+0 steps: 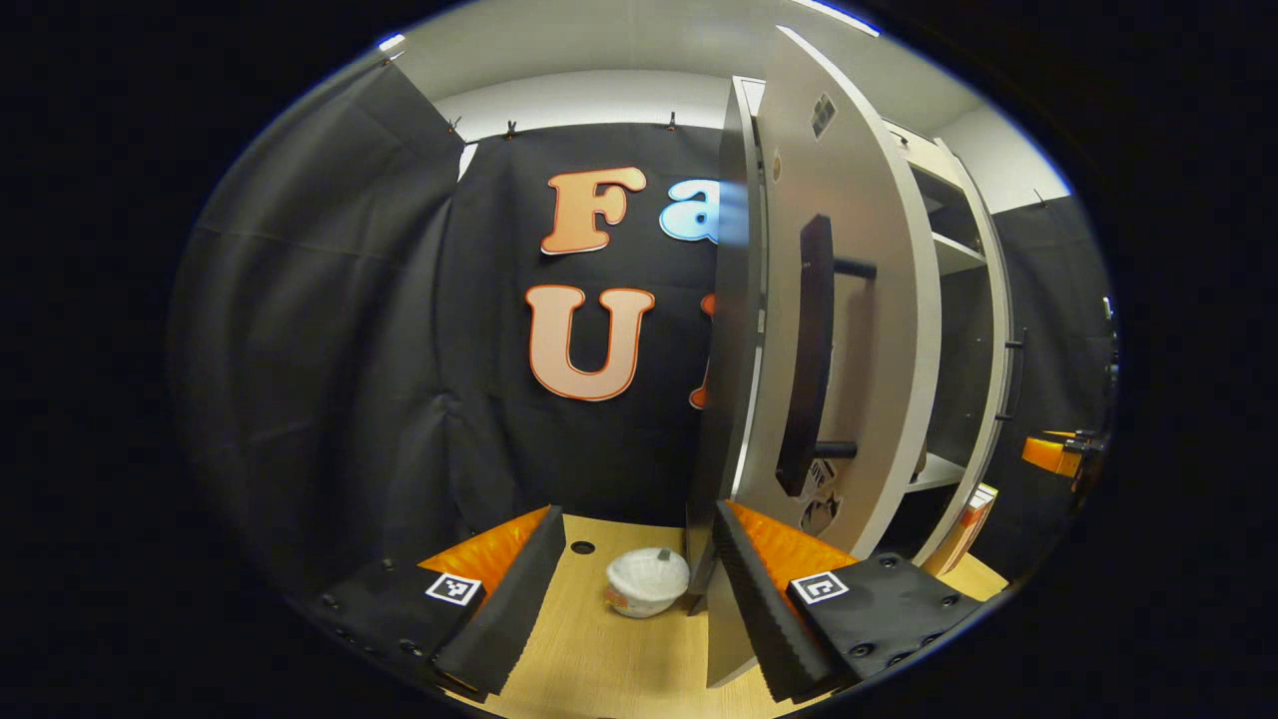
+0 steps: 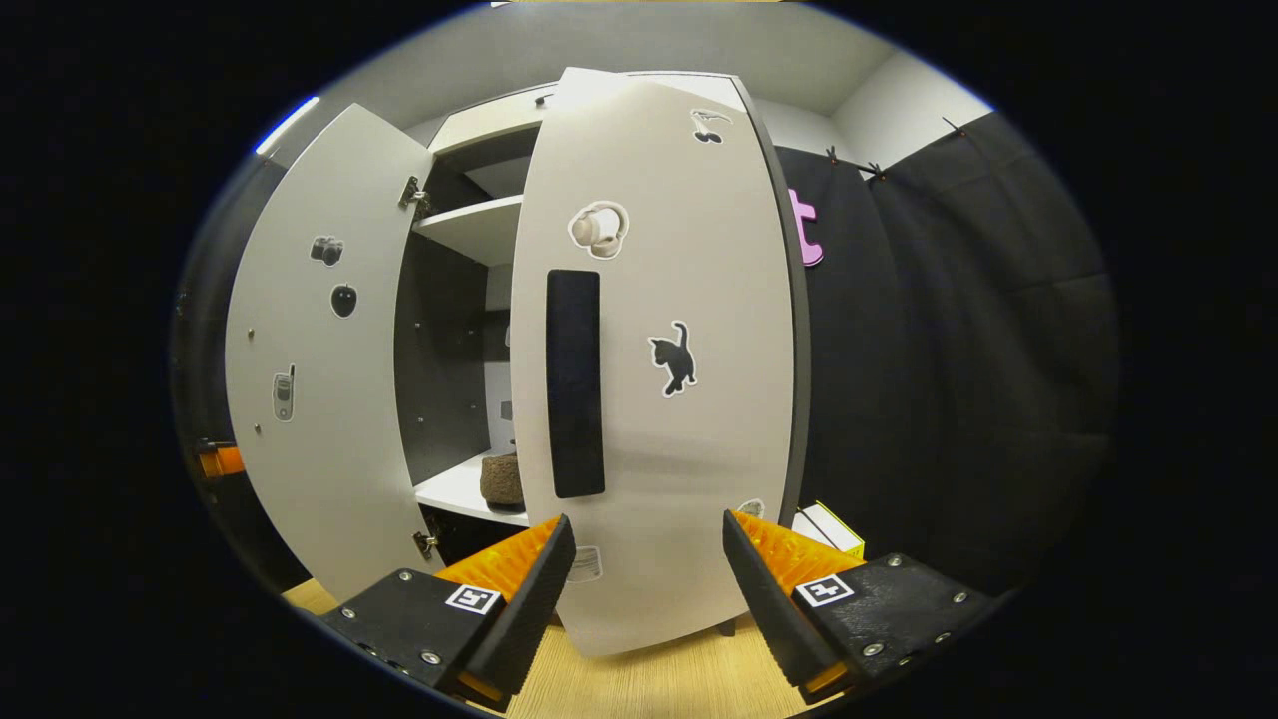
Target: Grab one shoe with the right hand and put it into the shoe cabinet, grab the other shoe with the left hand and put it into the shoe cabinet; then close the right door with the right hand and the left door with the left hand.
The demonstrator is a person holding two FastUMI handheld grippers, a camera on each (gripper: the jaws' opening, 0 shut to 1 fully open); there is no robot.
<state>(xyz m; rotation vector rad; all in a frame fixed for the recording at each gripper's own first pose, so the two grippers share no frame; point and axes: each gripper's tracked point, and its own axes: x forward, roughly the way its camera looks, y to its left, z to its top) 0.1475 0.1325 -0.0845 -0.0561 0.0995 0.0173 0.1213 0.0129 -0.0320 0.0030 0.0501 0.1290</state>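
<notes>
While both doors [image 2: 649, 379] stand ajar, two grippers [image 1: 639, 599] [image 2: 644, 589] gaping, one shoe [image 2: 502, 479] shelved, one bowl [image 1: 647, 581].

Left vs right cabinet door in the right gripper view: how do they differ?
The pale grey left cabinet door swings wide open, showing its inner face and hinges; the pale grey right cabinet door is turned outer face to the camera, with a black bar handle. Stickers differ: camera and phone versus cat and headphones. Neither is closed.

left tool [image 1: 639, 599] gapes wide beside the left door [image 1: 849, 330], a white bowl [image 1: 647, 581] just ahead.
</notes>
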